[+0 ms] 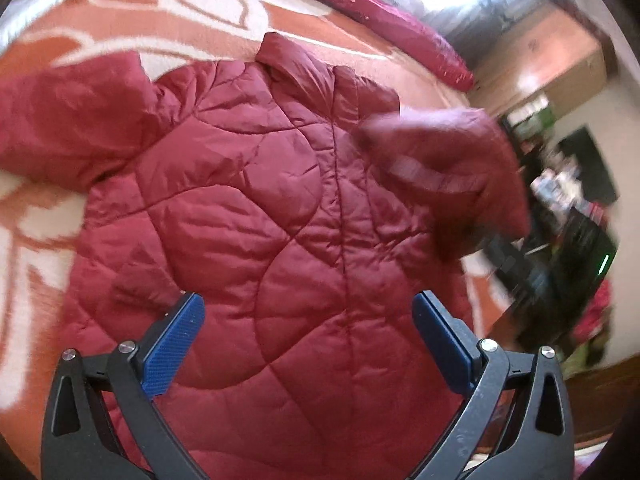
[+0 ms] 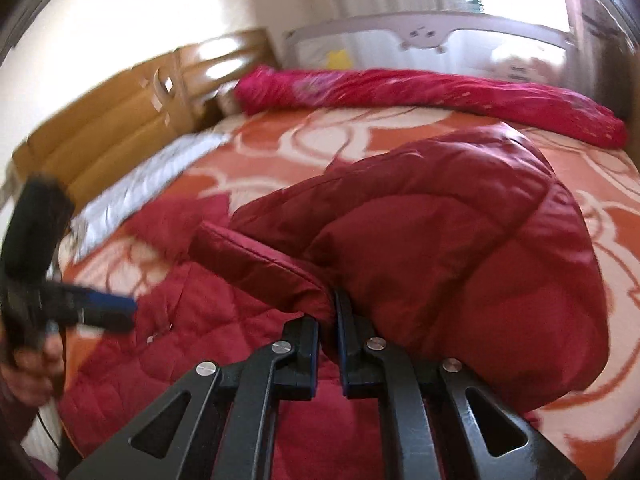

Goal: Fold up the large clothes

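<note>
A dark red quilted jacket [image 1: 280,208] lies flat on the bed, collar [image 1: 288,56] away from me, one sleeve [image 1: 68,128] spread to the left. My left gripper [image 1: 308,320] is open and empty above the jacket's lower part. My right gripper [image 2: 328,320] is shut on the cuff of the other sleeve [image 2: 440,248] and holds it lifted over the jacket body. That raised sleeve shows blurred in the left wrist view [image 1: 452,164]. The left gripper also shows in the right wrist view [image 2: 80,308] at the left edge.
The bed has an orange and white patterned blanket [image 1: 192,12]. A rolled pink-red quilt [image 2: 420,96] lies along the far side. A wooden headboard [image 2: 112,120] stands at the left, a white rail [image 2: 424,36] behind the bed. Furniture and clutter [image 1: 560,200] stand beside the bed.
</note>
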Tool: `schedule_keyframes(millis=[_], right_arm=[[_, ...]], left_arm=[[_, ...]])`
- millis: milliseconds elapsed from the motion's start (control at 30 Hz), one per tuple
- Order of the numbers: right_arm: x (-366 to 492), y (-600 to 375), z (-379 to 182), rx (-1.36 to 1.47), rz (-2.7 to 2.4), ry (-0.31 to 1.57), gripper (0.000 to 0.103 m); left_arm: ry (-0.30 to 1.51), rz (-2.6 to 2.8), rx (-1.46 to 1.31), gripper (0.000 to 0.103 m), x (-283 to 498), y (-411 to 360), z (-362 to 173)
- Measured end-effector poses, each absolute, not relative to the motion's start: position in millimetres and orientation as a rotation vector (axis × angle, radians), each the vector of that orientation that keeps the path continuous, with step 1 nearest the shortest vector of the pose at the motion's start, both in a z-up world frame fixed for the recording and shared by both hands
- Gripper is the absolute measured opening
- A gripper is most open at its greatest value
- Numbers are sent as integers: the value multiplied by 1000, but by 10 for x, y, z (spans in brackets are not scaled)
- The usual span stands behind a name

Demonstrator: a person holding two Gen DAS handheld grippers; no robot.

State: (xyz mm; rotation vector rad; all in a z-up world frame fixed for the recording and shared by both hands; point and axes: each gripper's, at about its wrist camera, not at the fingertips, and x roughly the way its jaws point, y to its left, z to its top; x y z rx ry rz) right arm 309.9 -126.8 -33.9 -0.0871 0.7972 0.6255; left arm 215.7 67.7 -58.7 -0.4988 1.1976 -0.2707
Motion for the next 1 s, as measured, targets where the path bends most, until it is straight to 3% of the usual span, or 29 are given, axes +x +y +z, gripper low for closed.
schedule_keyframes(millis=[467,633,933,1000], right_arm=[[2638,-578,-772,-221,698,820,7],[2595,-487,-804,-238,689,797,7],[2581,-405,-843,-272,685,773,8],[2576,-400,-836,-268,688,773,11]], left_arm=[[1257,-373,-939,103,2589,1167,-1189],[1231,-422,-1010,88,2679,1238,-1223],[1227,-435,-991,87,2711,1230,-1211],[1230,-442,-981,67,2730,1187,-1239]])
